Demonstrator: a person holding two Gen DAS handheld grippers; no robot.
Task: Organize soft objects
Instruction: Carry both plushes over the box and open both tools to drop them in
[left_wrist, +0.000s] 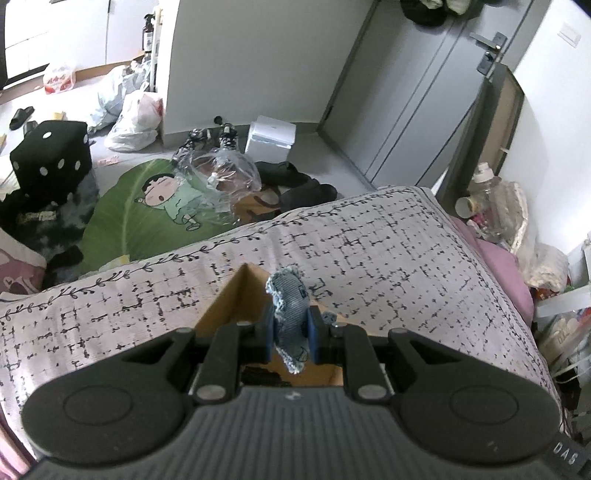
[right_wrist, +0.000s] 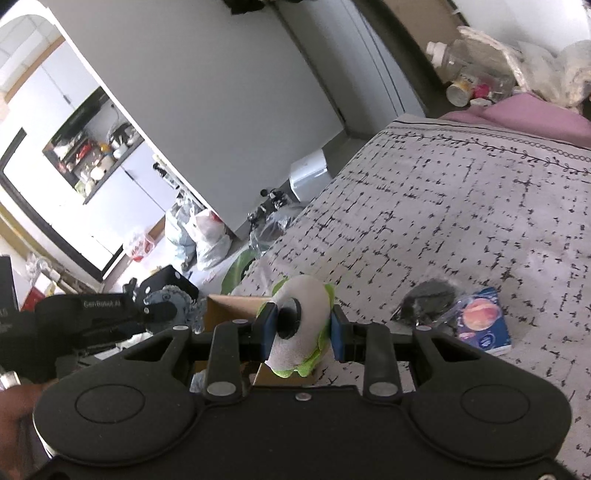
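Above the cardboard box (left_wrist: 236, 295), the left gripper (left_wrist: 290, 332) pinches a denim toy (left_wrist: 290, 306), while at its 3 o'clock the right gripper (right_wrist: 301, 326) clamps a white-and-green plush (right_wrist: 301, 325).

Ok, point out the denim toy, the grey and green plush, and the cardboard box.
denim toy (left_wrist: 290, 295): left wrist view, its upper body above the pads.
grey and green plush (right_wrist: 306, 314): right wrist view, its grey face.
cardboard box (left_wrist: 236, 299): left wrist view, inner wall.

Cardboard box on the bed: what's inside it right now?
Hard to tell. The cardboard box shows bare inner walls and something dark low down; the left gripper, shut on the denim toy, hides the rest.
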